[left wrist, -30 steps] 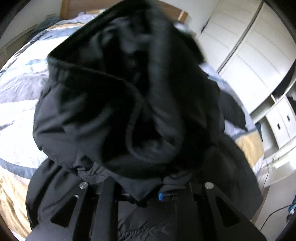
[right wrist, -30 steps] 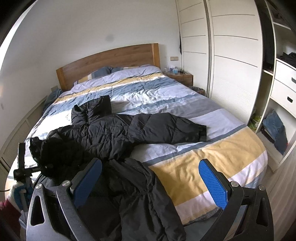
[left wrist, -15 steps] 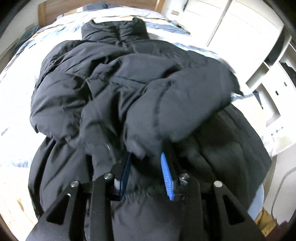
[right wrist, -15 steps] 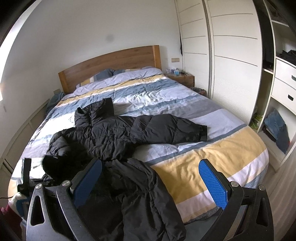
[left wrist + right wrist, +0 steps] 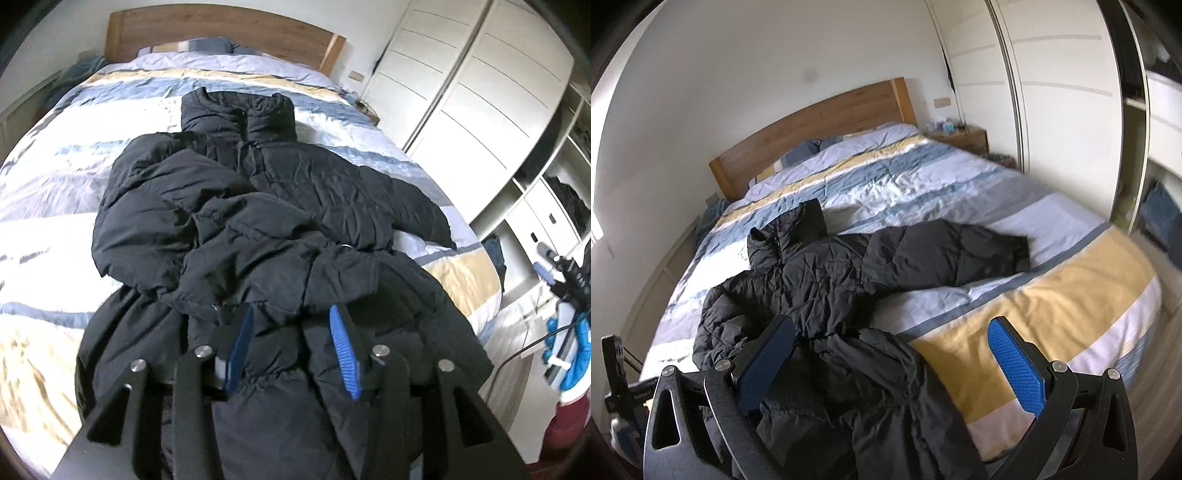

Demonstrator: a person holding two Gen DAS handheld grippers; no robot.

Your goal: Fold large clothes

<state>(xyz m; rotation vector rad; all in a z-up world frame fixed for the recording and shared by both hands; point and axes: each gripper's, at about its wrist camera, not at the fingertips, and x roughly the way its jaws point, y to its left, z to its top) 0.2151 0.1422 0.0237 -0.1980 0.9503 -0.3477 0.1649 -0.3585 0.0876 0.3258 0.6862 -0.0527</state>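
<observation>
Fingers of the left gripper (image 5: 291,347) stand part-spread, jaws just opening, with a puffy fold of the coat (image 5: 258,221) bulging between the blue pads but no pad visibly pressing it; reads as let go. Right gripper (image 5: 890,354) is spread wide, nothing between its fingers, hovering over the foot of the bed (image 5: 1052,295). Coat, black and quilted, lies on the striped cover: collar (image 5: 786,229) toward the headboard (image 5: 812,129), hem hanging over the near edge toward both grippers, so its long axis runs head to foot. One sleeve is already folded in across the chest, bunched just ahead of the left fingers. Other sleeve (image 5: 953,251) lies stretched flat to the wardrobe side, at right angles to the body, cuff well out from the torso. That sleeve is the likely next thing to bring in. It sits ahead and to the right of the right gripper, on that hand's own side; left gripper is at the opposite flank, with the coat's bulk between. Right hand looks the nearer and better placed. Reach would run forward over the yellow band, then back across the chest.
</observation>
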